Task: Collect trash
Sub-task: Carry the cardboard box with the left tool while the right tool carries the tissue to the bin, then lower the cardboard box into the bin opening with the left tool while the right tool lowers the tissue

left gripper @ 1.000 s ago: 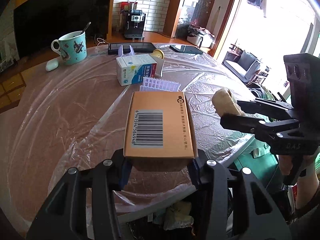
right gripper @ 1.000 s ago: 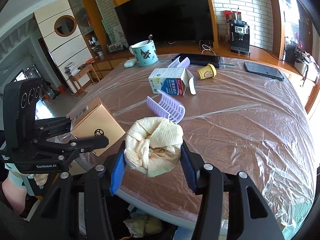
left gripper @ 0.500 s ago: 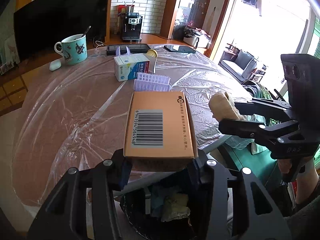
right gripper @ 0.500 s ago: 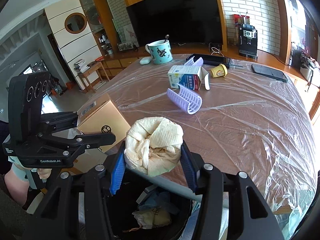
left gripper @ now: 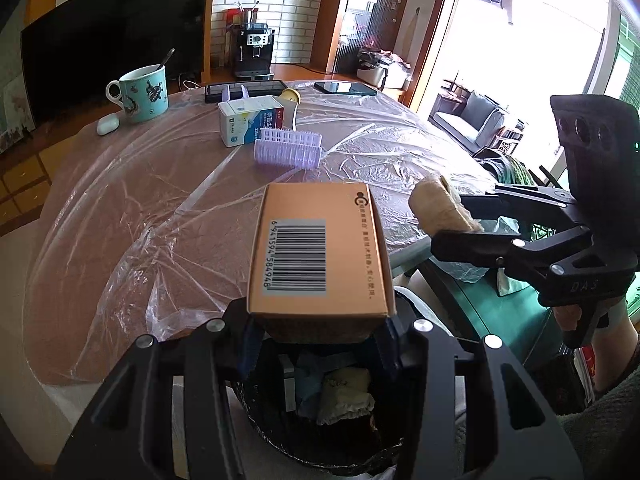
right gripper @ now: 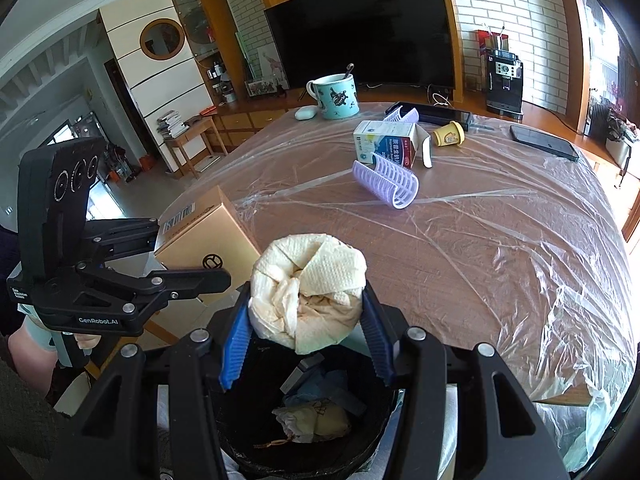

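Left gripper (left gripper: 318, 330) pinches cardboard box (left gripper: 318, 248), right gripper (right gripper: 306, 336) pinches crumpled paper towel (right gripper: 308, 288), both over trash bin (right gripper: 304, 464) (already part-filled); medicine carton (right gripper: 386, 148) remains on table (right gripper: 480, 264).

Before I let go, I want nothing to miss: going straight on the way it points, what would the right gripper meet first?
Probably the black trash bin: the right gripper, shut on the crumpled paper towel wad, points down into its opening, though depth is unclear.

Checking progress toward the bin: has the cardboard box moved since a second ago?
Yes. The box, gripped by the left gripper, has drawn back off the table edge and now hangs over the bin.
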Demonstrator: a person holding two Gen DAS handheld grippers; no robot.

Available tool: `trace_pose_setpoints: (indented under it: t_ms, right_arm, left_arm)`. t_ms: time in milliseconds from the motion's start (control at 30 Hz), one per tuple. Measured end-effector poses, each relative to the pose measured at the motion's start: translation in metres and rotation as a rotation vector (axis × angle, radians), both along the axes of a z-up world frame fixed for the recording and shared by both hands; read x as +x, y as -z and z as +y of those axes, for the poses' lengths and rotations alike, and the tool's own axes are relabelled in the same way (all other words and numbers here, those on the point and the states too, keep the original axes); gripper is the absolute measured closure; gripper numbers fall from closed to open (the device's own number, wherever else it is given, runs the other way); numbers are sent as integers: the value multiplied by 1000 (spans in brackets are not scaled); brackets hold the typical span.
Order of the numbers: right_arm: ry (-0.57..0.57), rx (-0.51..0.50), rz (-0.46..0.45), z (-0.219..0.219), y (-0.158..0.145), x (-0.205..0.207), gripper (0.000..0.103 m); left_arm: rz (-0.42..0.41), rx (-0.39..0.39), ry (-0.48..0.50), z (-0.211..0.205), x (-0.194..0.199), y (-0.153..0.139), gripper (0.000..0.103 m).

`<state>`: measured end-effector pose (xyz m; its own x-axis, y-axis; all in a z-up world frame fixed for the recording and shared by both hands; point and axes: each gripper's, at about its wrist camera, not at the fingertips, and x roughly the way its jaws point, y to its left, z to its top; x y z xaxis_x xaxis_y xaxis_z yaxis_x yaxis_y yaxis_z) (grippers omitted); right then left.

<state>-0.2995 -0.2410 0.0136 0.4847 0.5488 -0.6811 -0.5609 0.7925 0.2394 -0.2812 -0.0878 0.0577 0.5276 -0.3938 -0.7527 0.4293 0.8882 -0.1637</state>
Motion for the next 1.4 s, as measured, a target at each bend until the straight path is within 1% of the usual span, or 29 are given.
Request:
trace_pose_setpoints:
  t_ms: [467,800,1400]
  right_arm:
    - [-14,-12,38,-3,14,-20,53]
    - [-30,-43,67,-2,29,-32,53]
    - [-31,-62,141,1,56,-43,53]
  left_arm:
    - [19,22,31,-1,-23,4,55]
    - [61,42,39,-2,-32,20,55]
    - [137,78,46,-3,-39,51,55]
